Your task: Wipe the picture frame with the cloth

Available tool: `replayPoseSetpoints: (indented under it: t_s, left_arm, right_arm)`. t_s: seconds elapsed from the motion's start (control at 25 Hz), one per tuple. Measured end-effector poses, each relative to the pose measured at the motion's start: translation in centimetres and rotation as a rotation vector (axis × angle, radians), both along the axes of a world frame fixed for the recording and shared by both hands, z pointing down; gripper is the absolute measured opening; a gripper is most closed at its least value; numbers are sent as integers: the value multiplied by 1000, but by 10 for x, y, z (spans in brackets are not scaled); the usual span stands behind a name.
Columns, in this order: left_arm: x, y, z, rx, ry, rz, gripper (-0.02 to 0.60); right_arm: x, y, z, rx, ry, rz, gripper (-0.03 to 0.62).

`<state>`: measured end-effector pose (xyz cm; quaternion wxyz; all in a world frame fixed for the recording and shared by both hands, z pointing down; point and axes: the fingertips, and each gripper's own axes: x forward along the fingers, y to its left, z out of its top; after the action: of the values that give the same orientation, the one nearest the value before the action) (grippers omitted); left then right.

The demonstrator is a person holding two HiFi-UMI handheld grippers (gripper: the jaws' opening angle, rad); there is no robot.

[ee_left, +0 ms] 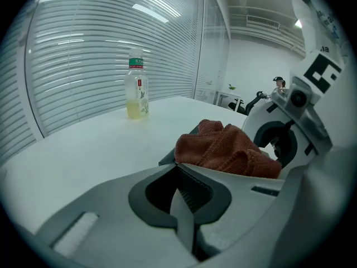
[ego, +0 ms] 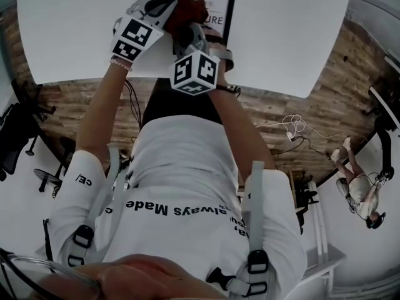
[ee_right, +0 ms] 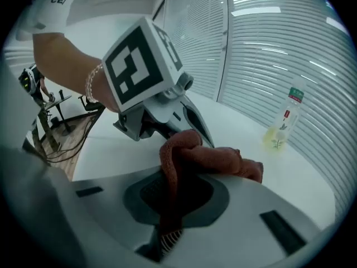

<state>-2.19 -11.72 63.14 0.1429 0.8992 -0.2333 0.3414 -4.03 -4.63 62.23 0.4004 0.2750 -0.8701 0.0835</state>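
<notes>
A black picture frame [ego: 215, 8] lies on the white table [ego: 75, 24], with a rust-brown cloth [ego: 186, 10] bunched on its left part. My right gripper [ego: 187, 30] is shut on the cloth [ee_right: 201, 158], which runs down between its jaws. My left gripper [ego: 164, 6] comes in from the left with its jaws pressed together, the tips at the frame's dark edge [ee_left: 167, 159] just beside the cloth [ee_left: 223, 149]. In the left gripper view the right gripper [ee_left: 279, 138] stands close behind the cloth. Most of the frame is hidden in both gripper views.
A small bottle of yellowish drink [ee_left: 136, 85] stands further off on the table [ee_right: 281, 124]. White blinds run behind the table. Office chairs [ego: 12, 136], cables [ego: 294, 127] and another person [ego: 359, 186] are on the floor around the table.
</notes>
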Motion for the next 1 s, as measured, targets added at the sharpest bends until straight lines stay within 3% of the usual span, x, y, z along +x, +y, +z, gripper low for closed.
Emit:
replayPoseSetpoints:
  t_s: [0.28,1.0]
  left_arm:
    - [0,0,-2,11,-4,4,3]
    - [-1,0,1,18,-9,11,3]
  right_arm:
    - [1,-2,4,-5,41,-18,15]
    - [59,-3,12,-36,90,83,15]
